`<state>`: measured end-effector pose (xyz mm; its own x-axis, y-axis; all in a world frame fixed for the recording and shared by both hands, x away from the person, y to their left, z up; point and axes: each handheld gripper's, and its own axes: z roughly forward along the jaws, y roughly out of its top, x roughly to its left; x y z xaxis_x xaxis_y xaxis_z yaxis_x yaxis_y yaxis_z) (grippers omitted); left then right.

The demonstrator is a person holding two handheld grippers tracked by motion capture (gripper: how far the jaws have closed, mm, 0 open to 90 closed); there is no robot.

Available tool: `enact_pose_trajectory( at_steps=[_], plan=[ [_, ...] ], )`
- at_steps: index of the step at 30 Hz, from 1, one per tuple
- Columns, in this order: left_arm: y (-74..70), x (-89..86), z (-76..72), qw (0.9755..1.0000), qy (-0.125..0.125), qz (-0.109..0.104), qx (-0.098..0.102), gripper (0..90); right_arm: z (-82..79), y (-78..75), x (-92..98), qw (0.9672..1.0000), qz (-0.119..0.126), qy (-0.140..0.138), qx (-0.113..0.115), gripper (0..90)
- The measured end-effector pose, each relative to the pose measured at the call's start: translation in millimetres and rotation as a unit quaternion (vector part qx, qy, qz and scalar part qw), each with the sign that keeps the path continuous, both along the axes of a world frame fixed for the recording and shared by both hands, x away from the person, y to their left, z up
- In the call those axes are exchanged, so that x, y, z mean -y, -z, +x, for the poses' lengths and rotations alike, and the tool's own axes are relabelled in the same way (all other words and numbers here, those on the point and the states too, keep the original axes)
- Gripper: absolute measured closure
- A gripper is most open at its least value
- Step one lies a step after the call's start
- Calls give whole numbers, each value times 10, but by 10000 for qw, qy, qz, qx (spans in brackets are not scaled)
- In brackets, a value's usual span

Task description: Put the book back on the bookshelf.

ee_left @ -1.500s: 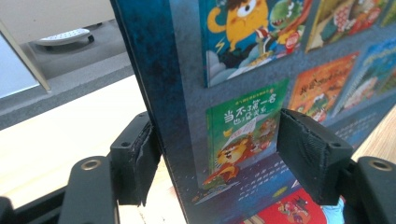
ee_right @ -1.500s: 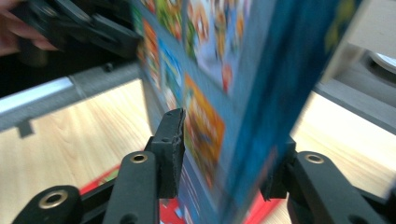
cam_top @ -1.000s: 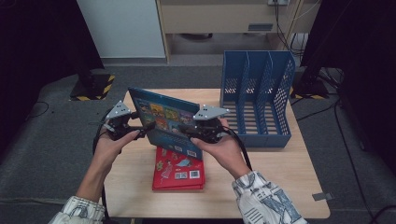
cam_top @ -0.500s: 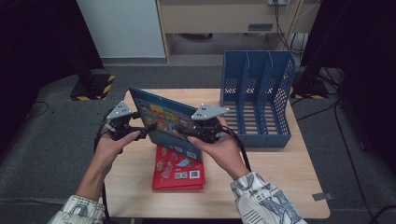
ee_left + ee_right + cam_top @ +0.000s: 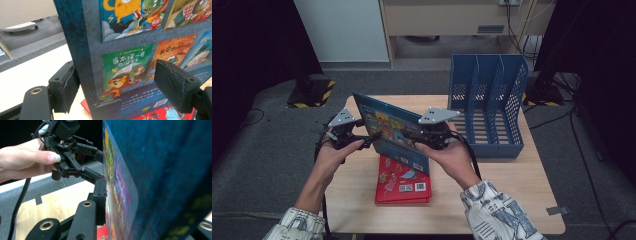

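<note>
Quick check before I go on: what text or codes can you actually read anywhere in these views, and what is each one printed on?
"当不了第一名也没关系": title of the green mini-cover pictured on the blue book, as best I can make out.
"我会…": start of the orange mini-cover's title beside it; the rest is blurred.
Round red badges and small white print low on that cover: too small to read.
Codes on the red book: too small to read.

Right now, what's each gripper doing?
Left gripper: open around the blue book, jaws just widened.
Right gripper: shut on the blue book.

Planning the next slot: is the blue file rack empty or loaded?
Empty. The high view shows bare floors in the blue file rack's compartments.
</note>
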<state>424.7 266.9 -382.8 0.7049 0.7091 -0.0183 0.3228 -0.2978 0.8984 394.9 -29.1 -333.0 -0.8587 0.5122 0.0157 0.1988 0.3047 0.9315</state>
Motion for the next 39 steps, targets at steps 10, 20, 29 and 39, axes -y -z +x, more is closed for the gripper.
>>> enact_pose_trajectory(
  at_steps=[10,20,29,39],
  plan=[
    [-9,64,-4,9999,100,16,-17,209,-36,-76,42,10000,4,9,7,759],
    [-25,89,-7,9999,118,63,-43,208,-47,-128,83,9999,93,-48,74,760],
    [-19,113,2,9999,91,45,-28,208,-23,-189,122,9998,199,-23,60,761],
    [-20,132,12,10000,62,39,-49,207,16,-201,142,9996,274,14,-20,765]
  ],
)
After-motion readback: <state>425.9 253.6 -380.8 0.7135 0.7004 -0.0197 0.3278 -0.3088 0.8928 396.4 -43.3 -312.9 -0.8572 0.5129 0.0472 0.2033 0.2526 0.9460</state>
